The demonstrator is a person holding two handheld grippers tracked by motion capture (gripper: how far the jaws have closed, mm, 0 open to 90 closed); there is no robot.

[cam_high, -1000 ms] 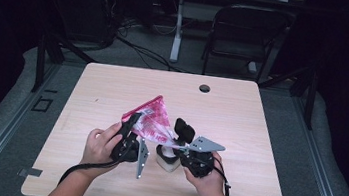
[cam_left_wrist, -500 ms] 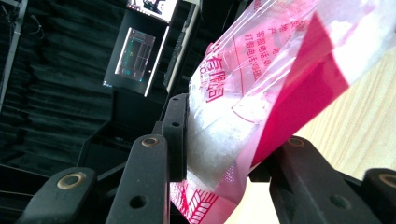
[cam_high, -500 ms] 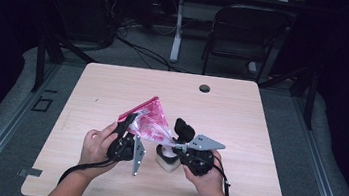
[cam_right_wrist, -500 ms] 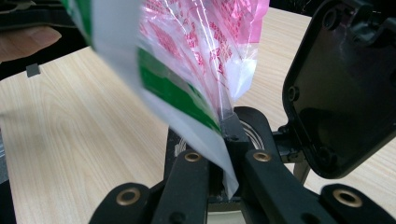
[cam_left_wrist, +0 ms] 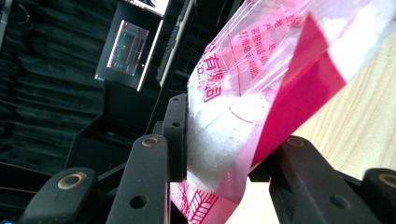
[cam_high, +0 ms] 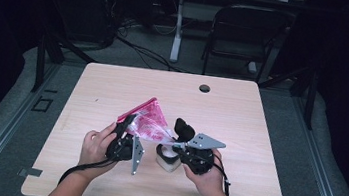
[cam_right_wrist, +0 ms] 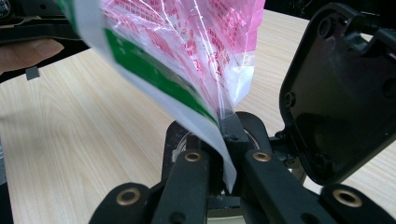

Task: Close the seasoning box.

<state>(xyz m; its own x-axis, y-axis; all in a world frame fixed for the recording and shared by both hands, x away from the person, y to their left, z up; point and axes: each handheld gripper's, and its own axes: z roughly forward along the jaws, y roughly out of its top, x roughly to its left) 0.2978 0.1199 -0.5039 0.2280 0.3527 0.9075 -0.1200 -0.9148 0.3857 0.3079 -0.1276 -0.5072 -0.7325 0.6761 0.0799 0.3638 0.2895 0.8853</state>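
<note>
high view: one pink bag between two grippers, one white container

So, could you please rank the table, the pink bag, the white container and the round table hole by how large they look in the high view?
1. Table
2. Bag
3. Container, partly hidden
4. Hole

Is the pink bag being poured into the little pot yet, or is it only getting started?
Done: both grippers have the pink bag lifted off the table; the left gripper clamps one side, the right gripper pinches a corner. In hand: holding it above the white container. Left: probably opening and pouring; no contents are visibly leaving it.
</note>
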